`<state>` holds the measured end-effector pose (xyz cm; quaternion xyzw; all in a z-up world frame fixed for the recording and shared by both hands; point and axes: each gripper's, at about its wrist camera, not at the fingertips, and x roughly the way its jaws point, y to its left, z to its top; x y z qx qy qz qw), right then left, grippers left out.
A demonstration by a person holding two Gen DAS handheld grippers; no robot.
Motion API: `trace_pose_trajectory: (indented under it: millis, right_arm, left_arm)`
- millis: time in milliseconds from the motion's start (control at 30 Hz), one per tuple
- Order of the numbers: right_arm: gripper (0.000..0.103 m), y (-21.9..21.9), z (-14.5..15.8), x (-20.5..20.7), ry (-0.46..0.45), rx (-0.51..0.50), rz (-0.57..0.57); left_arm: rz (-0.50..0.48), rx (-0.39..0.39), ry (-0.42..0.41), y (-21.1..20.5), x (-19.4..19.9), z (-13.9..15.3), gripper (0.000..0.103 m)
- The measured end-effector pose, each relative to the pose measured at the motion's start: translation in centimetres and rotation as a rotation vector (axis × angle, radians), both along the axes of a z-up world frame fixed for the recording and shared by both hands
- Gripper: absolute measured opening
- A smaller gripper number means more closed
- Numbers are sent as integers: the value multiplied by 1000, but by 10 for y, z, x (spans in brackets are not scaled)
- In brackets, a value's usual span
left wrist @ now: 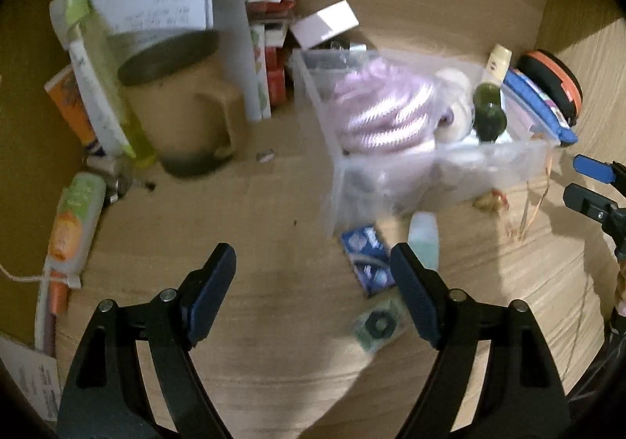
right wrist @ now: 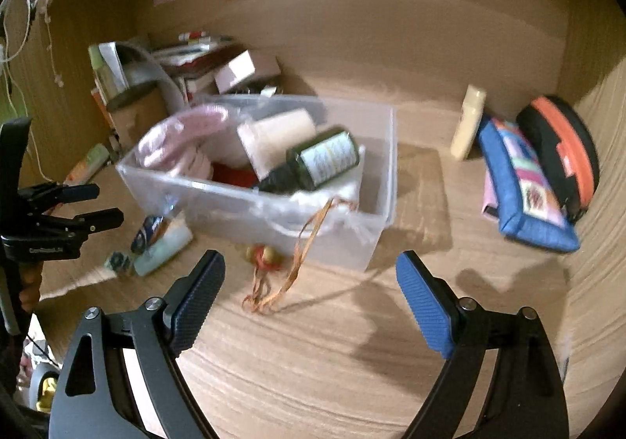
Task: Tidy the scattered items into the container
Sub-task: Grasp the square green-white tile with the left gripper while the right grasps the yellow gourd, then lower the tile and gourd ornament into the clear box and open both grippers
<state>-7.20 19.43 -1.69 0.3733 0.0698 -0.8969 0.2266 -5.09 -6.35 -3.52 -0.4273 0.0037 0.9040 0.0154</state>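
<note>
A clear plastic bin (left wrist: 336, 165) (right wrist: 375, 118) stands on the wooden shelf and holds a pink coil (left wrist: 383, 110), a white roll (right wrist: 277, 137) and a dark green bottle (right wrist: 317, 161). In front of it lie a blue packet (left wrist: 366, 255), a pale green tube (left wrist: 424, 239), a small green packet (left wrist: 379, 321) and a red-yellow trinket on raffia string (right wrist: 266, 257). My left gripper (left wrist: 313, 274) is open and empty, just left of those packets. My right gripper (right wrist: 311, 282) is open and empty, above the shelf in front of the bin.
A tan mug (left wrist: 187, 118), bottles and tubes (left wrist: 94, 87), papers and small boxes (left wrist: 270, 47) crowd the left back corner. A cream bottle (right wrist: 467, 122), a blue patchwork pouch (right wrist: 524, 196) and an orange-black case (right wrist: 563, 149) stand by the right wall.
</note>
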Motion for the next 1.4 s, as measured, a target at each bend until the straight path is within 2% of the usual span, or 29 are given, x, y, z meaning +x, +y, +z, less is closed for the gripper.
trace_pose_trajectory:
  millis: [133, 267, 400, 467, 500, 533, 700, 767, 867, 933, 1033, 1167, 1400]
  right_arm:
    - [88, -8, -2, 11, 14, -42, 39]
    - [87, -20, -2, 18, -14, -83, 106]
    - [85, -33, 0, 30, 22, -66, 156]
    - [83, -39, -3, 29, 13, -57, 169]
    - [83, -41, -5, 28, 4, -54, 169]
    - [83, -44, -10, 23, -17, -42, 161]
    - [83, -48, -26, 0, -107, -53, 110]
    - [83, -50, -30, -5, -118, -46, 96]
    - [78, -55, -36, -12, -122, -16, 77]
    - [70, -60, -40, -17, -145, 3, 72]
    - [54, -66, -47, -24, -189, 13, 66]
    - [54, -71, -48, -25, -174, 24, 45]
    - [54, -82, -50, -14, -115, 119, 35]
  left_arm:
    - [-18, 6, -7, 1, 11, -7, 81]
    - [-62, 18, -27, 8, 23, -14, 81]
    - [-94, 23, -43, 14, 31, -20, 81]
    - [-106, 27, -52, 17, 31, -23, 81]
    - [-106, 30, -62, 18, 30, -24, 74]
    - [-98, 34, -82, 18, 27, -27, 64]
    - [-94, 56, -87, 17, 23, -28, 60]
    - [-91, 49, -79, 16, 23, -28, 56]
    - [-79, 36, -69, 15, 23, -28, 45]
    - [-75, 43, -61, 13, 24, -28, 24]
    - [-66, 66, -50, 7, 27, -28, 24]
    - [-50, 86, -40, 1, 32, -29, 24]
    - [-30, 106, -6, -7, 41, -23, 24]
